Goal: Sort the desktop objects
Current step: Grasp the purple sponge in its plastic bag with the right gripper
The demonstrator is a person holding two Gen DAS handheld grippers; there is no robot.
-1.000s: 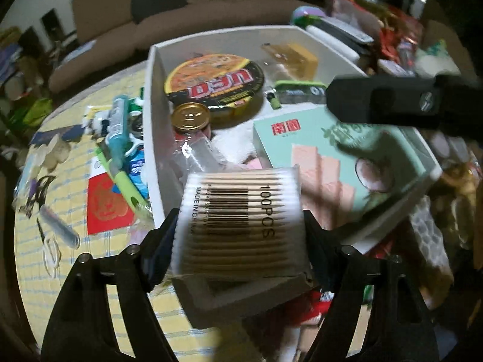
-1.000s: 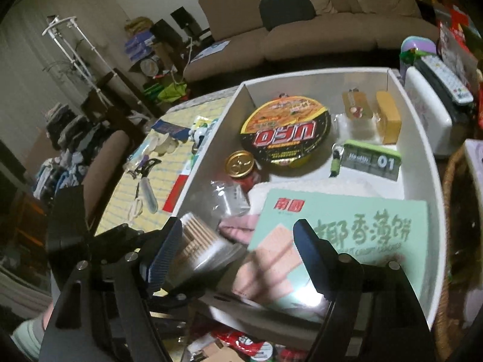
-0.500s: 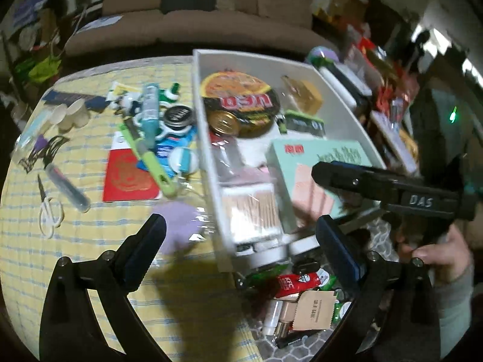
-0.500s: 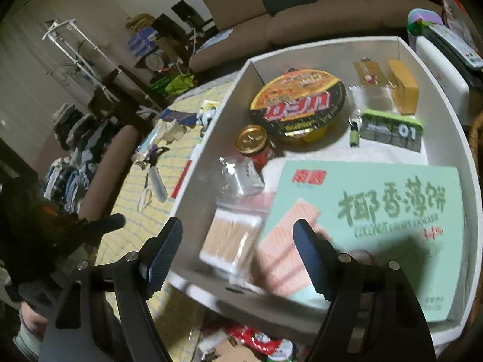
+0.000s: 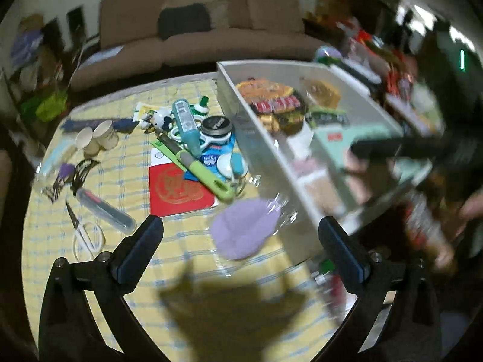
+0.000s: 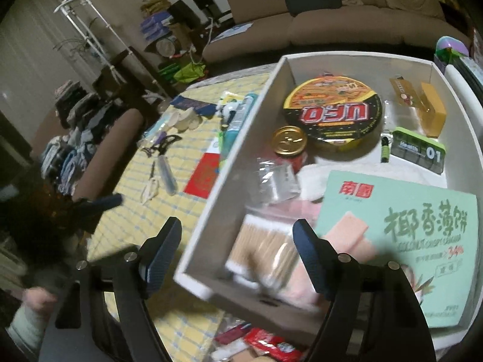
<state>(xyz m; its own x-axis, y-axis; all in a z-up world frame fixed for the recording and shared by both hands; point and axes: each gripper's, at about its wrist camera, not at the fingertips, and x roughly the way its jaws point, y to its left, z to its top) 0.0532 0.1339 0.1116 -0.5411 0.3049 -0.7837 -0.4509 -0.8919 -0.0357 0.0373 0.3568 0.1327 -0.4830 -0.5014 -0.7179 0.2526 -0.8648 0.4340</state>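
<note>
Nearest in the left wrist view, the left gripper (image 5: 240,249) is opening, its jaws spread wide with nothing between them, above the yellow checked cloth (image 5: 90,271). Just ahead lies a lilac pad (image 5: 244,230) in a clear wrapper, close against the white box (image 5: 265,163). By its look it is soft, light and slippery in its film; a pinch across the middle would likely hold best.

The right gripper (image 6: 237,252) is released too, holding nothing, and straddles the box's near left corner. Inside that corner sits one pack of cotton swabs (image 6: 262,247), light and a little crushable.

Farther out on the cloth:
- one red envelope (image 5: 178,188), flat and thin, hard to lift except by an edge
- one green-handled tool (image 5: 202,170), stiff
- one clear tube (image 5: 105,209) and one small pair of scissors (image 5: 86,232), left
- one teal bottle (image 5: 187,126) and one round black tin (image 5: 217,125)
- two paper cups (image 5: 96,138), far left, easily crushed

Deeper in the box:
- one biscuit box (image 6: 401,232)
- one gold-lidded jar (image 6: 289,141), probably heavy and breakable
- one noodle bowl (image 6: 333,114)
</note>
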